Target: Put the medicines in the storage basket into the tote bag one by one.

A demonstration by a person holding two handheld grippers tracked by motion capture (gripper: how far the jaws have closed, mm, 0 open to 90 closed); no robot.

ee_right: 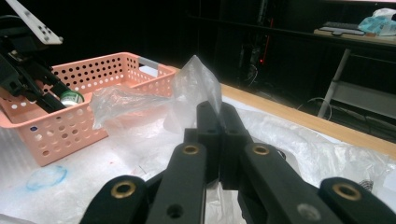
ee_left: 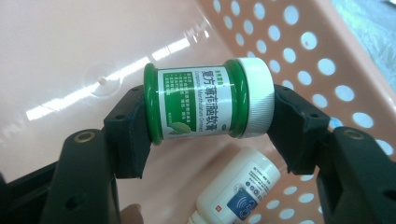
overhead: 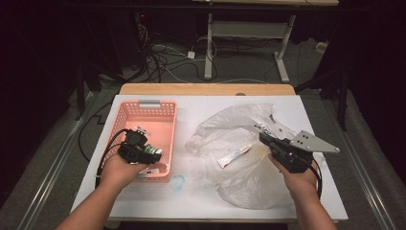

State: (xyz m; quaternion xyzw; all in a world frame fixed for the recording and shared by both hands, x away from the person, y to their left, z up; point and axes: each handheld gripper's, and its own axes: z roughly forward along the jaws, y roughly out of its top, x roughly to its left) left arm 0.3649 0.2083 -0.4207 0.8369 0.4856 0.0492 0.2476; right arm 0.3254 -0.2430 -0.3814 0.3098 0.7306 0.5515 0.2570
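Observation:
A green jar (ee_left: 205, 102) with a white cap lies crosswise between the pads of my left gripper (ee_left: 212, 123), which is shut on it above the floor of the pink basket (ee_left: 317, 65). In the high view that gripper (overhead: 152, 152) hovers over the basket's near right corner (overhead: 165, 175). My right gripper (ee_right: 219, 116) is shut, pinching a fold of the clear plastic bag (ee_right: 196, 84) that peaks just above its jaws. Seen from above, the right gripper (overhead: 262, 136) is at the bag's (overhead: 230, 129) right side. A white tube (overhead: 234, 155) lies inside the bag.
A white bottle (ee_left: 238, 191) with a blue label lies on the basket floor under the jar. A blue smear (overhead: 178, 182) marks the white tabletop near the basket. The table's wooden far edge (overhead: 206, 89) has cables and desk legs on the floor beyond it.

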